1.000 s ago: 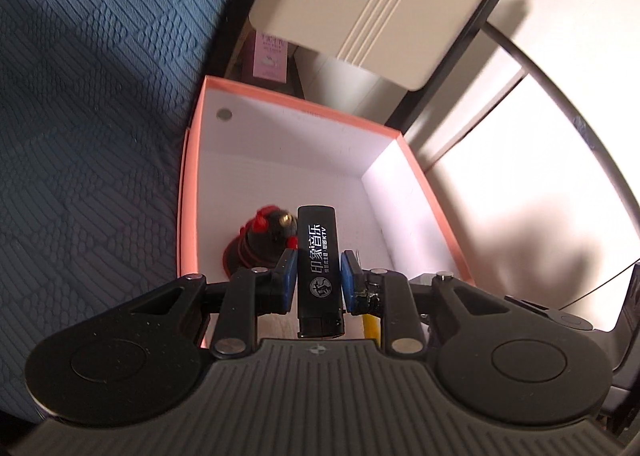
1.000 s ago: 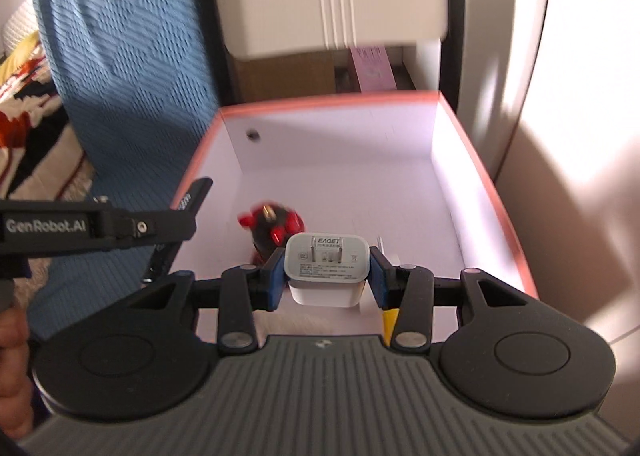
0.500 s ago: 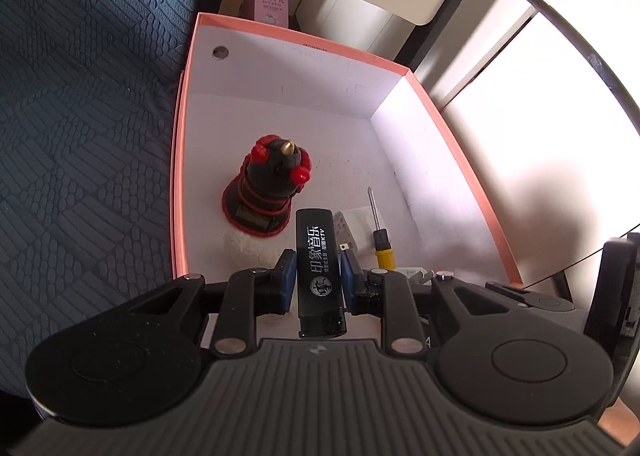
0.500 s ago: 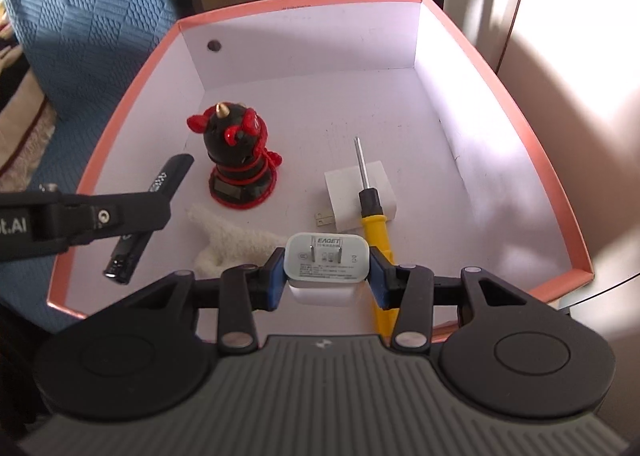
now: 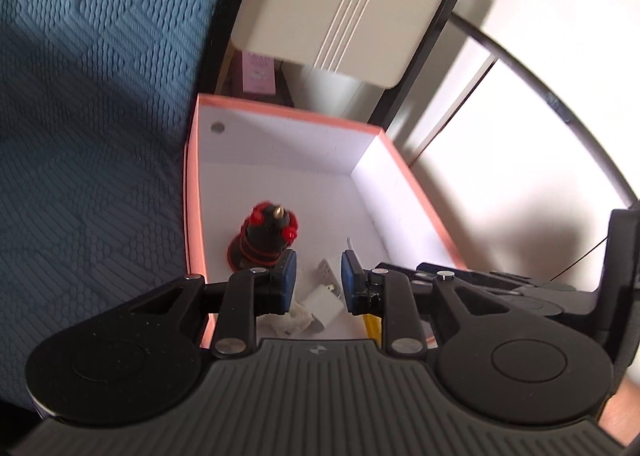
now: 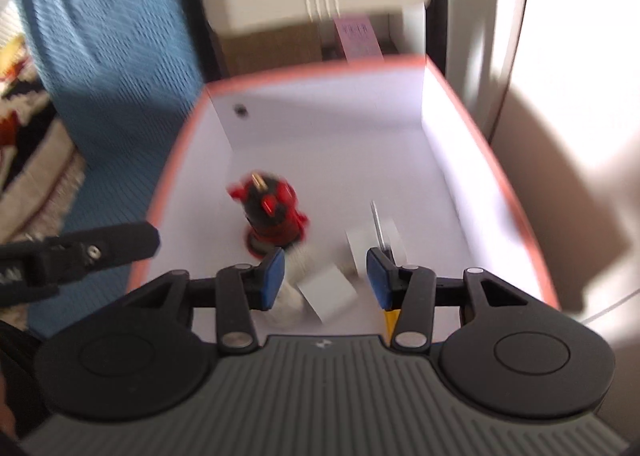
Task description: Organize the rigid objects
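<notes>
Between the blue pads of the left gripper we see nothing; its jaws stand apart and empty. The right gripper is released too, one white charger lying tilted below its pads, clear of both. Inside the orange-rimmed box we count two white chargers, the second charger under one yellow-handled screwdriver, plus one red-and-black figurine and one white fluffy scrap. A blue quilted blanket lies beside the box.
</notes>
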{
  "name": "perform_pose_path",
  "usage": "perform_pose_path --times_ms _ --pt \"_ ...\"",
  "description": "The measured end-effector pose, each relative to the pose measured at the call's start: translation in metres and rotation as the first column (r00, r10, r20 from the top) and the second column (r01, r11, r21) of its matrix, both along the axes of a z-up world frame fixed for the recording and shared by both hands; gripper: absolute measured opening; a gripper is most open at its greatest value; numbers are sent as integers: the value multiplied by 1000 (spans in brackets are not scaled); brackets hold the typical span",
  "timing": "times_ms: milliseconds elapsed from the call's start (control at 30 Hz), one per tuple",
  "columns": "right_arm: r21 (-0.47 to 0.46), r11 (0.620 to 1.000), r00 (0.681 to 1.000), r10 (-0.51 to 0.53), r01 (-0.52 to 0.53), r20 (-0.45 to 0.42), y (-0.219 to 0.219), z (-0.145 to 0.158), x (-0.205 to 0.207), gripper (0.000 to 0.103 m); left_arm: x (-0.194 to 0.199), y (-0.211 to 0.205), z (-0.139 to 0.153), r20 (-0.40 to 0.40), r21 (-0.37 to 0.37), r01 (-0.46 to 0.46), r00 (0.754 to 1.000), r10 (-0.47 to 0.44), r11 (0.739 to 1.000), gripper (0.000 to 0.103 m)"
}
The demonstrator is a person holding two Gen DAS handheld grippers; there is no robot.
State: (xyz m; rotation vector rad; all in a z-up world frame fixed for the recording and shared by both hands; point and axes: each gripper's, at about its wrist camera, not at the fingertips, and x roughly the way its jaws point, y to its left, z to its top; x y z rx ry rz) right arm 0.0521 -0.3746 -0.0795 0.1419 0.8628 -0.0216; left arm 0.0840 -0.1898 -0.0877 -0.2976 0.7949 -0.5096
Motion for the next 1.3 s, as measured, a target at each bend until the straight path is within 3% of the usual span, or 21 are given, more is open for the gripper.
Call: perform_pose_path --times_ms 200,500,833,1300 --pt "-13 999 990 32 -31 135 14 52 -14 49 -18 16 36 82 -14 -15 997 16 1000 28" --pt "-2 998 976 54 -55 212 26 83 -37 49 -41 35 62 152 -20 -53 987 55 998 28" --pt "-14 998 975 63 -61 214 38 84 -65 49 -59 47 64 174 -12 -70 982 71 998 28" --pt "-13 998 986 62 -61 152 47 60 -90 49 -68 47 37 116 56 -52 992 45 997 28"
